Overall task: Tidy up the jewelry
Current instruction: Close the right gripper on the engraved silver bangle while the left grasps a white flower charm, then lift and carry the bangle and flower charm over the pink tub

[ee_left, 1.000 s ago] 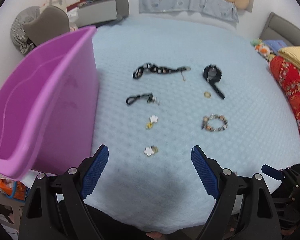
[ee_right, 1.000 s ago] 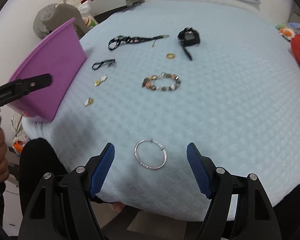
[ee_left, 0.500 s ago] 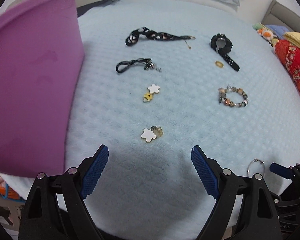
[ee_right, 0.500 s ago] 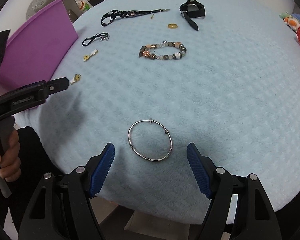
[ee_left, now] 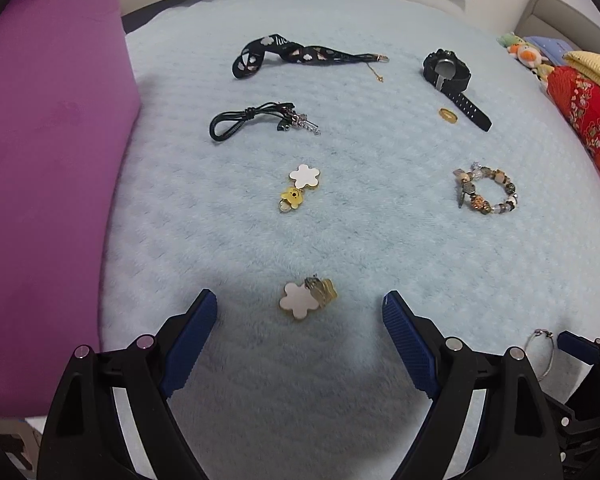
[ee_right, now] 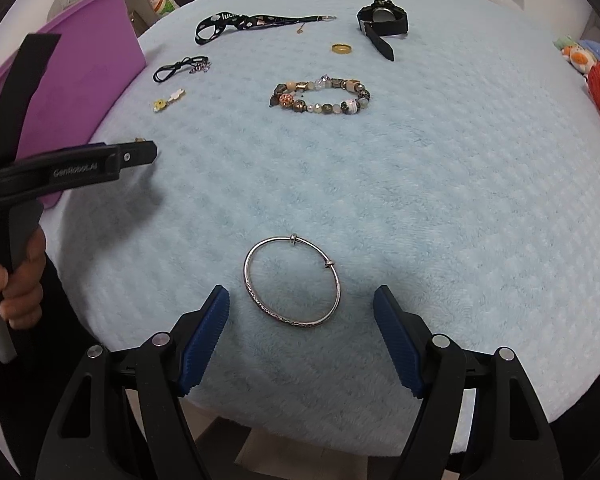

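Observation:
Jewelry lies spread over a pale blue blanket [ee_left: 360,240]. My left gripper [ee_left: 300,304] is open, its blue pads either side of a white flower charm with a gold piece [ee_left: 306,299], not touching it. My right gripper [ee_right: 300,300] is open around a silver bangle [ee_right: 294,282] lying flat. Farther out lie a second flower and bear charm [ee_left: 299,186], a beaded bracelet [ee_right: 320,96], a gold ring [ee_right: 342,48], a black watch [ee_right: 382,24], a black cord necklace [ee_left: 256,120] and a patterned black strap [ee_left: 296,56]. A purple bin [ee_left: 48,180] stands at the left.
A red patterned cloth [ee_left: 588,120] and small plush toys [ee_left: 520,54] lie at the bed's right edge. A person's hand [ee_right: 16,280] holds the left gripper's handle in the right wrist view. The blanket's near edge drops off just below both grippers.
Both grippers have come down toward the blanket. The left one has closed in on the flower charm, the right one on the silver bangle. Their jaws stayed equally wide.

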Motion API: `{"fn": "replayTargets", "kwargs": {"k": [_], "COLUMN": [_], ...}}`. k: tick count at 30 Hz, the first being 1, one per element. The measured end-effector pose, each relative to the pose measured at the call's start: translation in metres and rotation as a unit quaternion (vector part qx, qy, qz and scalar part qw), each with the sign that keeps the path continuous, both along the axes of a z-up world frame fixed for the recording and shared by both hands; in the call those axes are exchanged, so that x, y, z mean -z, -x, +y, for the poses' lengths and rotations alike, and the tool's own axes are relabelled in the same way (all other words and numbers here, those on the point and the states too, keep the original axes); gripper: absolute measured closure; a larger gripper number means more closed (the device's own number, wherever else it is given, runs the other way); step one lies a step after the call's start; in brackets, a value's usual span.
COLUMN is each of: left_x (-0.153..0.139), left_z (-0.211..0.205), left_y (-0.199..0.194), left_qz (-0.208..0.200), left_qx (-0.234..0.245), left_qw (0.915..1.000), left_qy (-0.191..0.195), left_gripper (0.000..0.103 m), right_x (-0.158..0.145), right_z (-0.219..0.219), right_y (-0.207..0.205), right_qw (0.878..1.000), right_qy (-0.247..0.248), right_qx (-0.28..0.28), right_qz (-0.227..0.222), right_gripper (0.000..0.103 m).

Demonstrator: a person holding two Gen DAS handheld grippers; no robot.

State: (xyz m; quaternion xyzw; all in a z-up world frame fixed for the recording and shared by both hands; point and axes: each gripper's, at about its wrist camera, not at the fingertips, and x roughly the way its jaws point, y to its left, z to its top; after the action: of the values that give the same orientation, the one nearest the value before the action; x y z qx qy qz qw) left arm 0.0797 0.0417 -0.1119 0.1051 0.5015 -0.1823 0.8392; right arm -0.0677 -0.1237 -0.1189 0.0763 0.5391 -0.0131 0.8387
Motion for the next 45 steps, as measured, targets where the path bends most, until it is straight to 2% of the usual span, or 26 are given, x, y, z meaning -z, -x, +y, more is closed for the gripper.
{"fn": "replayTargets", "kwargs": {"k": [9, 15, 18, 20, 21, 22, 23, 25, 30, 45], "left_x": [0.010, 0.006, 0.005, 0.005, 0.004, 0.004, 0.003, 0.003, 0.001, -0.019], "left_z": [0.000, 0.004, 0.005, 0.005, 0.006, 0.007, 0.008, 0.010, 0.006, 0.006], "left_y": [-0.003, 0.004, 0.006, 0.008, 0.009, 0.009, 0.009, 0.009, 0.014, 0.029], "left_qz": [-0.023, -0.026, -0.022, -0.017, -0.017, -0.017, -0.016, -0.006, -0.019, -0.030], "left_qx": [0.012, 0.014, 0.014, 0.016, 0.015, 0.013, 0.012, 0.013, 0.016, 0.017], "left_qw": [0.9996, 0.9995, 0.9996, 0.9996, 0.9996, 0.9996, 0.9995, 0.9992, 0.9994, 0.9981], "left_qy": [0.013, 0.014, 0.013, 0.016, 0.017, 0.019, 0.023, 0.039, 0.025, 0.051], "left_gripper": [0.020, 0.040, 0.050, 0.062, 0.064, 0.069, 0.079, 0.088, 0.088, 0.088], "right_x": [0.005, 0.006, 0.006, 0.005, 0.005, 0.005, 0.004, 0.003, 0.002, -0.015], "right_z": [0.005, 0.007, 0.009, 0.010, 0.011, 0.011, 0.012, 0.014, 0.013, 0.001], "right_y": [0.000, 0.000, -0.001, 0.000, 0.000, 0.000, 0.000, 0.000, 0.001, 0.006], "right_qw": [1.000, 0.999, 0.999, 0.999, 0.999, 0.999, 0.999, 0.999, 0.999, 0.999], "right_qy": [0.023, 0.029, 0.033, 0.035, 0.036, 0.035, 0.035, 0.038, 0.032, -0.010], "right_qx": [-0.009, -0.012, -0.017, -0.020, -0.021, -0.023, -0.026, -0.030, -0.032, -0.026], "right_qz": [-0.005, -0.007, -0.007, -0.007, -0.008, -0.009, -0.010, -0.011, -0.014, -0.034], "right_gripper": [0.032, 0.033, 0.037, 0.041, 0.042, 0.048, 0.051, 0.053, 0.057, 0.057]}}
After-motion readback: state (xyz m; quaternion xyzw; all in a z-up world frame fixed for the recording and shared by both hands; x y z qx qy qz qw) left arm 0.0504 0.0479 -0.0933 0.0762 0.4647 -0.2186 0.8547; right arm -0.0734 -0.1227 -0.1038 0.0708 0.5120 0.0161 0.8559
